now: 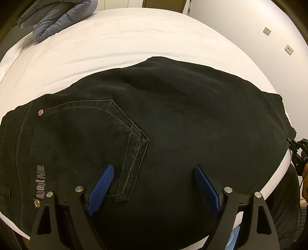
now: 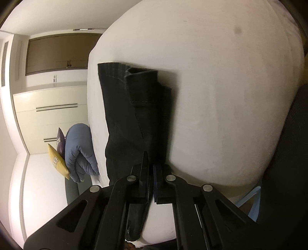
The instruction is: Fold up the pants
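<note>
**Black Pants Gripped on White Bed**

While black pants (image 1: 173, 115) lay spread flat across a white bed (image 1: 115, 48), the left gripper (image 1: 154, 184) hung over their seat, its blue-padded jaws standing wide apart and holding nothing. A stitched back pocket (image 1: 96, 134) and printed lettering (image 1: 40, 181) showed on the near left of the garment. At the right end, seen from the right wrist camera, the right gripper (image 2: 151, 169) had its jaws pressed together on the dark cloth near the leg hems, which lay in loose layers near the bed's edge. A blue quilted jacket (image 1: 57, 17) rested at the bed's far left corner, beside a yellow cushion (image 2: 57, 161). White cupboards (image 2: 48, 107) lined the wall behind.
</note>
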Motion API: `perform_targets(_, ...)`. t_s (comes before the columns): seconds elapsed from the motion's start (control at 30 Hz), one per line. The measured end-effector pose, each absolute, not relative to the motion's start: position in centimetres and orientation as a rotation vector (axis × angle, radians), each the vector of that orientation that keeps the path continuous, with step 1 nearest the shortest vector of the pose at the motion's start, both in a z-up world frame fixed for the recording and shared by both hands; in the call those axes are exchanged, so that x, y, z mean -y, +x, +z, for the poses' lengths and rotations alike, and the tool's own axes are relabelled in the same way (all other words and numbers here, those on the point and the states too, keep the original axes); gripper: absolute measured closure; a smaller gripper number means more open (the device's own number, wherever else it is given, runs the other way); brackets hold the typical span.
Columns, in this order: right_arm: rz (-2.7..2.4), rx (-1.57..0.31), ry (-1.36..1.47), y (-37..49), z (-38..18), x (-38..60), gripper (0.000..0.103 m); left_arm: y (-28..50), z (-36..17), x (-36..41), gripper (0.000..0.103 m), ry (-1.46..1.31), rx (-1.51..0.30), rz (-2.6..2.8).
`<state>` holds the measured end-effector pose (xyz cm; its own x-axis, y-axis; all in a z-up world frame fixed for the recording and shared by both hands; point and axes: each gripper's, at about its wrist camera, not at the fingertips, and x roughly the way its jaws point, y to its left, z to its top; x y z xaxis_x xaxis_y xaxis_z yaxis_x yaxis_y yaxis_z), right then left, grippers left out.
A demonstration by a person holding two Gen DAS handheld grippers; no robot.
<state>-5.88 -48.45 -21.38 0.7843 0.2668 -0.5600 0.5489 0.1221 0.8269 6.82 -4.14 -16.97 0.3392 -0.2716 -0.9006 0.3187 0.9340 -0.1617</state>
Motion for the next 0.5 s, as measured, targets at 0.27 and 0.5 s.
perform_targets(0.27, -0.2, -0.659, 1.466, -5.7, -22.2, 47.7, 0.1, 6.9, -17.2, 3.7, 0.016, 0.028, -1.154, -0.379)
perform_targets(0.5, -0.398, -0.696, 1.133, -7.0, -14.4, 48.0, 0.074, 6.8, -17.3, 2.8, 0.014, -0.012, -1.139, -0.381)
